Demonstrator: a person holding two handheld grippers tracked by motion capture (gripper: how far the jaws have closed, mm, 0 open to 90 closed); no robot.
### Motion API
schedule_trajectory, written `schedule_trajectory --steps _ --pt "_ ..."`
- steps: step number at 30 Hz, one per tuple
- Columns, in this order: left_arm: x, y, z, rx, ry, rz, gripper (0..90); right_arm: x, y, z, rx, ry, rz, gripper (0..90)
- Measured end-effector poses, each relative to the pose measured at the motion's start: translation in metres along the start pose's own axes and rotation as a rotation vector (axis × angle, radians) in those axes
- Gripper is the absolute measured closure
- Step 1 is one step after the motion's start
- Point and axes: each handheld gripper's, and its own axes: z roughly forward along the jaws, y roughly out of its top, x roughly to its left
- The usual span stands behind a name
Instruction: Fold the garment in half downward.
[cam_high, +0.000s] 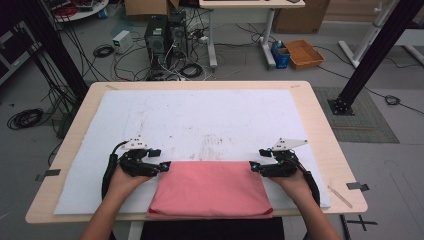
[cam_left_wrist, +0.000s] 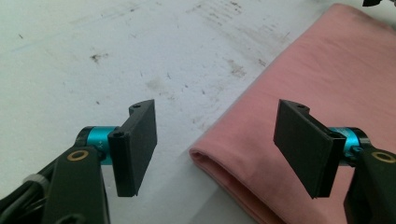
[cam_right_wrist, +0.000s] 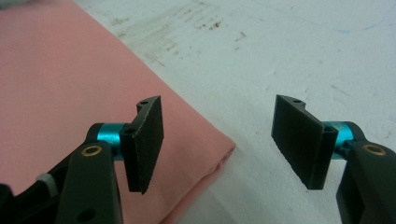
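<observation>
A folded pink cloth (cam_high: 210, 189) lies at the near edge of the white mat (cam_high: 200, 120), hanging slightly over the table's front. My left gripper (cam_high: 166, 166) is at the cloth's far-left corner, open. In the left gripper view the left gripper (cam_left_wrist: 215, 149) straddles the folded corner of the pink cloth (cam_left_wrist: 336, 88), nothing pinched. My right gripper (cam_high: 253, 167) is at the far-right corner, open. In the right gripper view the right gripper (cam_right_wrist: 219, 144) stands over the corner of the pink cloth (cam_right_wrist: 70, 84), with one jaw above the cloth and the other above the mat (cam_right_wrist: 289, 51).
The wooden table (cam_high: 320, 125) carries the stained white mat. Black frame posts (cam_high: 380, 50) stand at the far right and far left. Computers, cables and an orange bin (cam_high: 303, 53) sit on the floor beyond the table.
</observation>
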Motion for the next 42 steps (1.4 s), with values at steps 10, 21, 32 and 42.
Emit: schedule_trajectory --steps 10,21,32,42 --pt "-0.001 -0.005 0.01 0.065 -0.016 -0.004 30.8 -0.004 -0.006 0.013 0.069 0.01 0.021 40.2" --pt "-0.01 -0.006 0.011 0.083 0.003 0.063 75.1 -0.003 -0.011 0.011 0.083 0.045 -0.01 83.4" --pt "-0.007 0.002 0.006 0.031 0.017 0.086 82.8 -0.007 -0.003 0.006 0.053 0.044 -0.029 86.0" --pt "0.009 0.024 0.016 -0.005 0.069 0.097 82.9 -0.029 0.013 0.013 0.045 -0.001 -0.016 85.9"
